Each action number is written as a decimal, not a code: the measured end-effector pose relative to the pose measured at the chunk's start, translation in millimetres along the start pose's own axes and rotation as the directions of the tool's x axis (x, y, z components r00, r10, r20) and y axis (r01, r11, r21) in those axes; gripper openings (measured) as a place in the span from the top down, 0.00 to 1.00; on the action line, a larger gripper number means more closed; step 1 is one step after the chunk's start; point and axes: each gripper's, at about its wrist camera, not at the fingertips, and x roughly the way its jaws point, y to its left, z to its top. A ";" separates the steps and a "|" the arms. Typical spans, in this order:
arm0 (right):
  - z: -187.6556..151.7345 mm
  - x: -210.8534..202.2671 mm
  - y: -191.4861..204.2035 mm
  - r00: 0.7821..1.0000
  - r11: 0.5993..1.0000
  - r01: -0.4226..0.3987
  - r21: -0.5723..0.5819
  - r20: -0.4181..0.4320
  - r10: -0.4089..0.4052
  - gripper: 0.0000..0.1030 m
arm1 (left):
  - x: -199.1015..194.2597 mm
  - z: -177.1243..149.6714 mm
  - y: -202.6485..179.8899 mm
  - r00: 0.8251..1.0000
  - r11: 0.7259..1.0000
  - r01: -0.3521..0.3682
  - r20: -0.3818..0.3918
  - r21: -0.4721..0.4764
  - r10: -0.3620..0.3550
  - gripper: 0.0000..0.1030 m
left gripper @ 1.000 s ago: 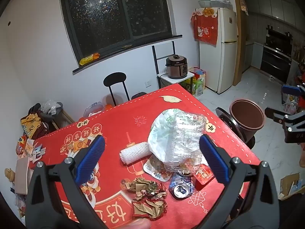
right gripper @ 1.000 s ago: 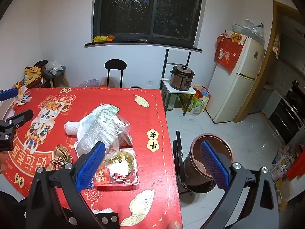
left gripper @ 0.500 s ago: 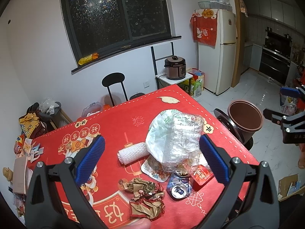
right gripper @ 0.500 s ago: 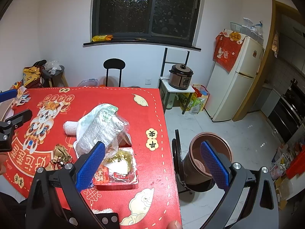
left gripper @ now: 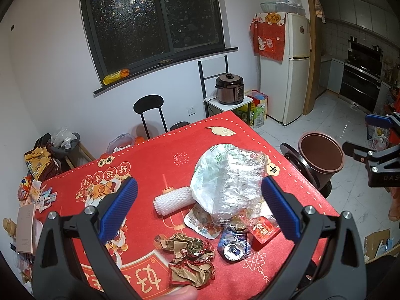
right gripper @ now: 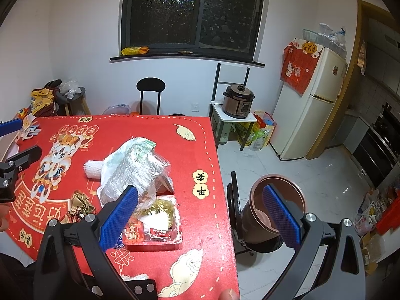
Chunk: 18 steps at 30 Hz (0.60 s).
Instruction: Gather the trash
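Observation:
Trash lies piled on the red tablecloth (left gripper: pixel 140 160): a clear plastic container (left gripper: pixel 240 175) on a white bag, a white foam net (left gripper: pixel 172 200), a crumpled gold-and-red wrapper (left gripper: pixel 190 257), a crushed can (left gripper: pixel 233 248) and a red packet (left gripper: pixel 262 230). My left gripper (left gripper: pixel 200 207) hovers open above the pile, holding nothing. My right gripper (right gripper: pixel 200 217) is open too, over the table's right edge, between a red tray of gold foil (right gripper: pixel 155 222) and the brown bin (right gripper: pixel 272 207) on the floor. The clear container (right gripper: pixel 140 172) shows beside its left pad.
The brown bin (left gripper: pixel 321 155) stands on the tiled floor just off the table's right side, with a dark stand (right gripper: pixel 235 212) against it. A black chair (left gripper: pixel 148 110), a rice cooker (left gripper: pixel 230 90) on a small rack and a fridge (left gripper: pixel 287 62) line the far wall.
Both views shift only slightly; the grippers drift a little. Both stay open and no trash has moved.

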 end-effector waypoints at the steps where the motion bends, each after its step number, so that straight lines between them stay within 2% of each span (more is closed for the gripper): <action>1: 0.1 -0.2 0.0 1.000 1.000 -0.001 -0.001 0.000 0.001 0.05 | 0.0 0.1 -0.1 1.000 1.000 0.000 0.000 0.000 0.000 0.05; 18: -1.3 3.9 -1.7 1.000 1.000 -0.002 0.006 -0.004 0.002 0.05 | 3.4 1.2 0.1 1.000 1.000 -0.001 -0.009 -0.005 0.001 0.05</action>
